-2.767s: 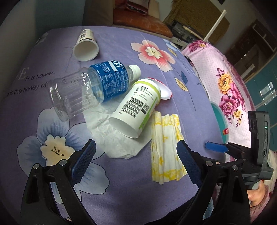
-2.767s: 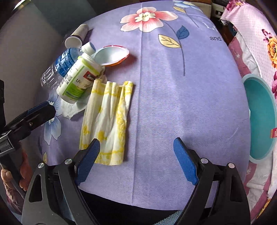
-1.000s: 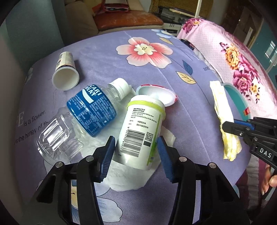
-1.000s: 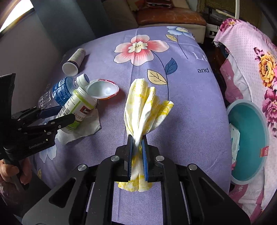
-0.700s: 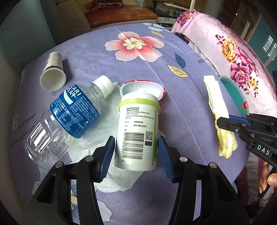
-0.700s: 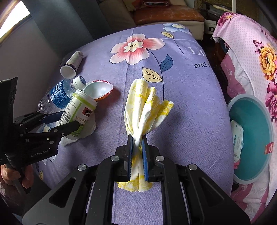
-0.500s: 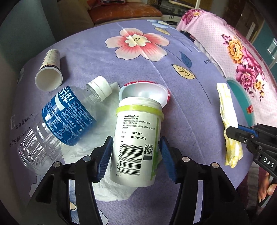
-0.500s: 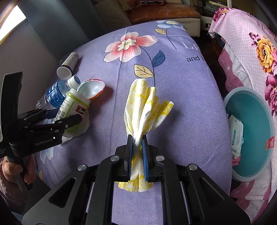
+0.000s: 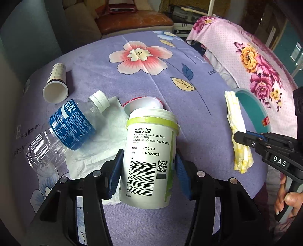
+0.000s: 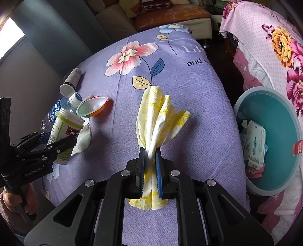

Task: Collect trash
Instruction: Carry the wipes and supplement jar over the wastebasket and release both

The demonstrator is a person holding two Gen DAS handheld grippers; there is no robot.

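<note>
Both grippers carrying trash
Left gripper (image 9: pixel 147 170) is clamping the stiff, light supplement bottle (image 9: pixel 149 157) mid-body; right gripper (image 10: pixel 150 170) is pinching the limp yellow napkin (image 10: pixel 157 121), bin (image 10: pixel 284 181) at 3 o'clock.

You have a purple tablecloth (image 9: pixel 151 79) under the work area, printed with a large pink flower (image 9: pixel 139 54), a blue leaf (image 9: pixel 187 71), a yellow leaf (image 9: pixel 182 86) and pale lettering (image 9: pixel 28 132) along its left edge. Beyond the far edge you see a brown cushion (image 10: pixel 170 11) on a beige sofa (image 10: pixel 111 18). To the right hangs a pink floral cloth (image 10: pixel 280 37).
</note>
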